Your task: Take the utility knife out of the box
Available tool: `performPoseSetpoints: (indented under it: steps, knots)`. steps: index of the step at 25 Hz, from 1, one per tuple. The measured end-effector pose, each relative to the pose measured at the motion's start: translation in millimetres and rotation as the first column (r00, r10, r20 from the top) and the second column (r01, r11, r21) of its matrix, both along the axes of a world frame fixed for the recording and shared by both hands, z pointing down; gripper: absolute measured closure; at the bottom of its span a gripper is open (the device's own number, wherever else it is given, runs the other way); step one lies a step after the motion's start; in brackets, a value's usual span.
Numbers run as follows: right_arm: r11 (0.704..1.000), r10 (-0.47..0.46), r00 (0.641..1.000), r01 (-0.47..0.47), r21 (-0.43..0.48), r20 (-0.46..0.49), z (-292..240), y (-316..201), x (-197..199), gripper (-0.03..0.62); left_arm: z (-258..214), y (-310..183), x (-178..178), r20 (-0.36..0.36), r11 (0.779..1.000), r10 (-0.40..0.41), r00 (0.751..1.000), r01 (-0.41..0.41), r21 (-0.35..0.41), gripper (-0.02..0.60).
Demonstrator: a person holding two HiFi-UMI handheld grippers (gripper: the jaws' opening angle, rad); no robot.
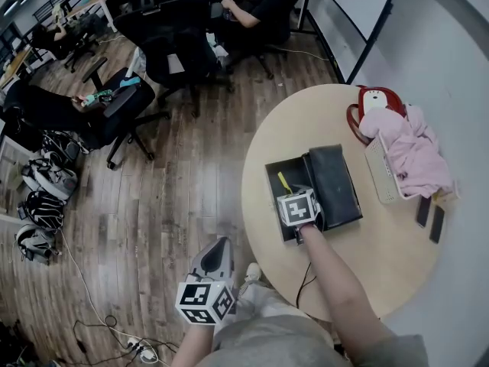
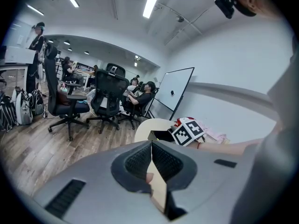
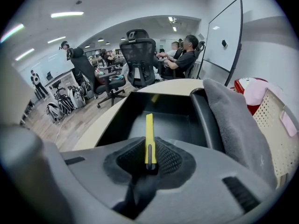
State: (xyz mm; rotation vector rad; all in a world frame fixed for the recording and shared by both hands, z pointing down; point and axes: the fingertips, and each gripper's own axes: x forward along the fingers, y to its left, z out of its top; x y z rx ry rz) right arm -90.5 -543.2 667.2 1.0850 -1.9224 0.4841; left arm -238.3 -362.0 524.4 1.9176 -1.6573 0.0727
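A black box (image 1: 273, 176) lies open on the round table (image 1: 382, 258), its lid (image 1: 334, 183) folded back to the right. My right gripper (image 1: 291, 193) reaches into the box from the near side. In the right gripper view its jaws (image 3: 149, 156) are shut on the yellow utility knife (image 3: 149, 139), which points away over the box's dark inside (image 3: 177, 120); the knife's tip (image 1: 283, 182) shows in the head view. My left gripper (image 1: 218, 251) hangs off the table near the person's knee, its jaws (image 2: 152, 151) shut with nothing held.
On the table's right side lie a pink cloth (image 1: 412, 155), a white perforated basket (image 1: 380, 170), a red and white item (image 1: 374, 102) and two dark flat slabs (image 1: 429, 218). Office chairs (image 1: 168, 52) and seated people stand beyond on the wooden floor.
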Motion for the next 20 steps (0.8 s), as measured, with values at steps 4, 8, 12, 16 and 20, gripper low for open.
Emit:
performPoseSetpoints:
  steps: [4,8,12,16,20]
  knots:
    - [0.999,0.0,1.0,-0.002,0.053,0.031,-17.6,9.8,0.0,0.54,-6.1,5.3,4.7,0.004,1.0,0.017,1.0,-0.017,0.013,0.577]
    - [0.994,0.03,0.995,-0.04,0.104,0.096,-42.8,28.0,3.0,0.54,-13.0,14.7,9.5,0.011,0.999,0.034,0.999,-0.035,0.03,0.578]
    - [0.982,0.039,0.99,-0.064,0.176,0.138,-73.6,52.3,8.1,0.54,-20.2,31.7,14.2,0.018,0.998,0.055,0.998,-0.056,0.042,0.577]
    - [0.967,0.044,0.979,-0.092,0.239,0.198,-108.4,87.5,8.8,0.54,-29.1,55.5,19.3,0.026,0.995,0.083,0.996,-0.084,0.056,0.577]
    - [0.947,0.031,0.967,-0.109,0.301,0.253,-139.3,133.1,7.8,0.54,-37.1,83.7,25.9,0.035,0.991,0.113,0.993,-0.116,0.074,0.577]
